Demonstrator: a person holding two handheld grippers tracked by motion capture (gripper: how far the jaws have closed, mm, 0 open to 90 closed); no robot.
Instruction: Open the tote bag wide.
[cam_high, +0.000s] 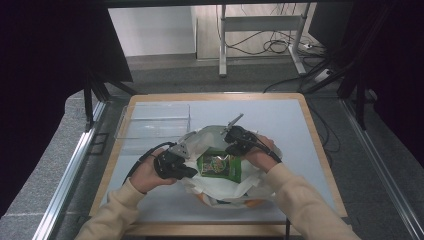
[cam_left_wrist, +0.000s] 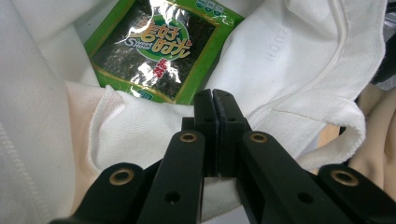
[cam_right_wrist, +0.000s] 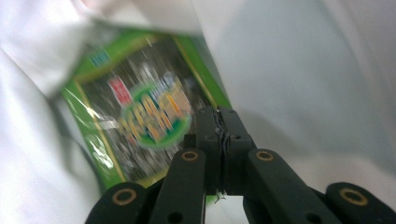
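Observation:
A green seaweed snack packet (cam_high: 218, 165) lies inside the opened mouth of a white cloth bag (cam_high: 220, 189) at the table's middle. My left gripper (cam_high: 192, 172) sits at the bag's left rim. In the left gripper view its jaws (cam_left_wrist: 213, 95) are pressed together on a fold of the white bag (cam_left_wrist: 289, 56), just below the packet (cam_left_wrist: 154, 51). My right gripper (cam_high: 231, 150) comes in from the upper right. Its jaws (cam_right_wrist: 218, 112) are shut on the packet's (cam_right_wrist: 140, 121) edge, with a sliver of green showing between them and the bag's fabric (cam_right_wrist: 289, 70) behind.
A clear plastic tray (cam_high: 155, 120) stands at the back left of the grey table top (cam_high: 280, 115). Something orange (cam_high: 252, 203) peeks out under the bag's near edge. A thin metal tool (cam_high: 233, 120) pokes out behind the bag.

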